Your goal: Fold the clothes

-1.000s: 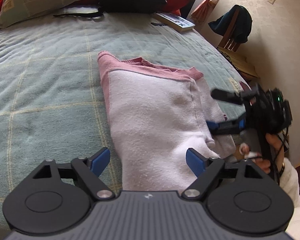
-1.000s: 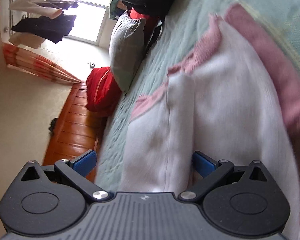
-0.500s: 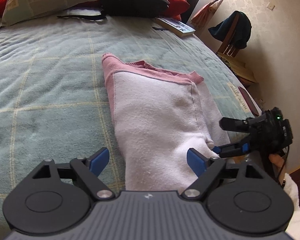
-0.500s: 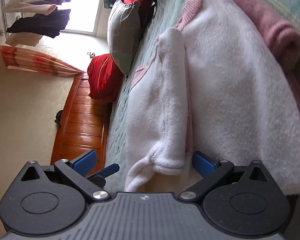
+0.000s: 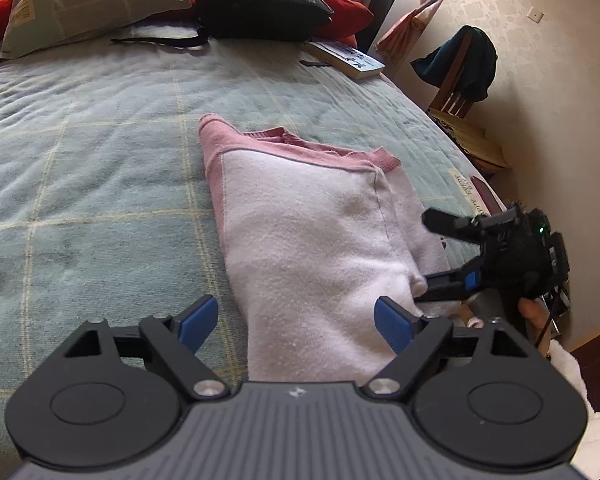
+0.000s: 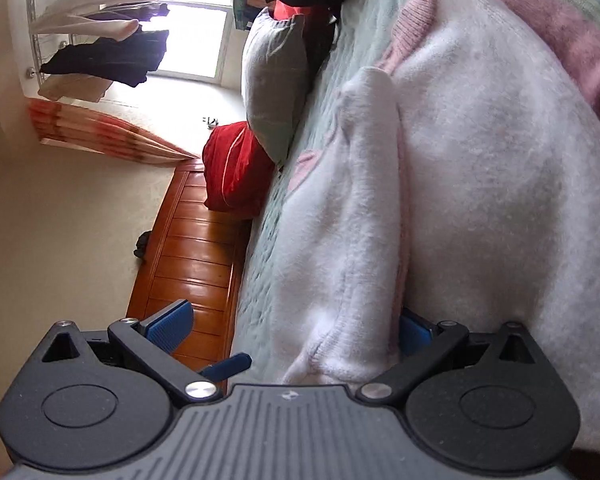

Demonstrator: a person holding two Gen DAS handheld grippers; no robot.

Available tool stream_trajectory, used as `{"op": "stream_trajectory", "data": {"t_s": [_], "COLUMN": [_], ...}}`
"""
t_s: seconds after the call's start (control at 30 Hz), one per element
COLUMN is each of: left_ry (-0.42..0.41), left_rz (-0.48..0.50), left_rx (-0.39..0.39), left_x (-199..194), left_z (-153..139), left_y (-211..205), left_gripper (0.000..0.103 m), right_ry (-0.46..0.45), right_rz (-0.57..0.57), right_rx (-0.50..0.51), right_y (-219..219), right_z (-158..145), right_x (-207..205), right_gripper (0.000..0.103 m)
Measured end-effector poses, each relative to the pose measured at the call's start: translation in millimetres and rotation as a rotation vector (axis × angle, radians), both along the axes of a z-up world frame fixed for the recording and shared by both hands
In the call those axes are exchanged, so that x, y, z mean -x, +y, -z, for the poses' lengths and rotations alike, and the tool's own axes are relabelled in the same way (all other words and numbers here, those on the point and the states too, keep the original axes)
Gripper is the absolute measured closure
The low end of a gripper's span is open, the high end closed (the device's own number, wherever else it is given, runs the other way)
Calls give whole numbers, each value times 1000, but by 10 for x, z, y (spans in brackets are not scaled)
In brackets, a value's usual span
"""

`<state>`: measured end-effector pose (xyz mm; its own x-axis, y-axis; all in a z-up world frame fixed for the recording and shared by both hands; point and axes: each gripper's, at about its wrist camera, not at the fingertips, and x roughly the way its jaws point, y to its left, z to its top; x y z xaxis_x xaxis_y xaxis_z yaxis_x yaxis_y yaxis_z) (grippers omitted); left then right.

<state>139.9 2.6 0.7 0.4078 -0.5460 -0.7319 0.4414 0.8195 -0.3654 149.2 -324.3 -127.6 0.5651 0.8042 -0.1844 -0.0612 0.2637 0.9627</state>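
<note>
Here the left gripper (image 5: 296, 322) spreads its fingers across the near end of the folded pink sweater (image 5: 320, 248), while the right gripper (image 6: 288, 330), equally wide, straddles its sleeve (image 6: 364, 216).

Daylight is pouring through a blown-out window (image 6: 188, 36), washing the floor beneath it white. Soft, even light is falling across the bedspread (image 5: 100, 168), casting faint shadows. Fisheye distortion is bending both frames' edges, while the nearest fleece is blurring slightly.
</note>
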Motion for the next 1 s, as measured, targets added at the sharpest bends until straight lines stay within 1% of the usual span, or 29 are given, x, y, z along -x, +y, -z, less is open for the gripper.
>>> {"op": "stream_trajectory", "data": {"t_s": [0.1, 0.2, 0.27, 0.37, 0.4, 0.47, 0.5, 0.53, 0.57, 0.63, 0.67, 0.7, 0.73, 0.77, 0.8, 0.83, 0.87, 0.9, 0.93, 0.97, 1.0], "left_ry": [3, 6, 8, 15, 17, 22, 24, 27, 29, 34, 32, 25, 19, 16, 12, 9, 6, 1, -2, -6, -10], "left_rz": [-4, -3, -1, -4, -5, -7, -8, -9, -9, -11, -9, -6, -1, 2, 6, 9, 12, 17, 24, 31, 38], "left_rx": [3, 7, 10, 14, 16, 19, 20, 22, 23, 26, 26, 26, 30, 35, 40, 42, 41, 37, 34, 30, 27], "left_x": [-1, 1, 2, -5, -7, -12, -15, -17, -20, -25, -18, -11, 0, 6, 10, 17, 24, 33, 41, 48, 56], "left_z": [12, 22, 29, 51, 59, 74, 82, 89, 97, 112, 106, 91, 76, 63, 49, 36, 24, 13, 9, 6, 3], "left_y": [18, 15, 12, 23, 26, 33, 37, 40, 44, 51, 51, 52, 55, 59, 61, 59, 50, 40, 22, 3, -15], "left_gripper": [18, 18, 18, 18, 18, 18, 18, 18, 18, 18, 18, 18, 18, 18, 18, 18, 18, 18, 18, 18, 18], "right_ry": [-48, -67, -48, -44, -46, -51, -58, -67, -75, -81, -56, -38, -52, -72, -80, -83, -84, -71, -58, -43, -21], "right_rz": [1, -8, -30, -12, -5, 9, 18, 30, 37, 45, 53, 58, 46, 34, 31, 32, 34, 41, 49, 56, 63], "right_rx": [36, 60, 54, -14, 2, 34, 54, 65, 64, 34, 22, 14, 29, 61, 99, 127, 149, 141, 133, 123, 104], "right_y": [20, -11, -32, -107, -107, -106, -101, -116, -140, -168, -168, -163, -129, -87, -38, -4, 19, -14, -46, -77, -100], "right_z": [-157, -185, -55, 120, 128, 145, 162, 201, 245, 295, 264, 227, 159, 103, 85, 102, 124, 168, 212, 249, 252], "right_x": [-65, -175, -294, -319, -297, -252, -226, -191, -162, -135, -137, -140, -146, -152, -161, -167, -172, -173, -175, -176, -175], "right_gripper": [0, 0, 0, 1, 3, 21, 26, 36, 42, 42, 41, 37, 26, 23, 23, 28, 38, 45, 58, 68, 69]}}
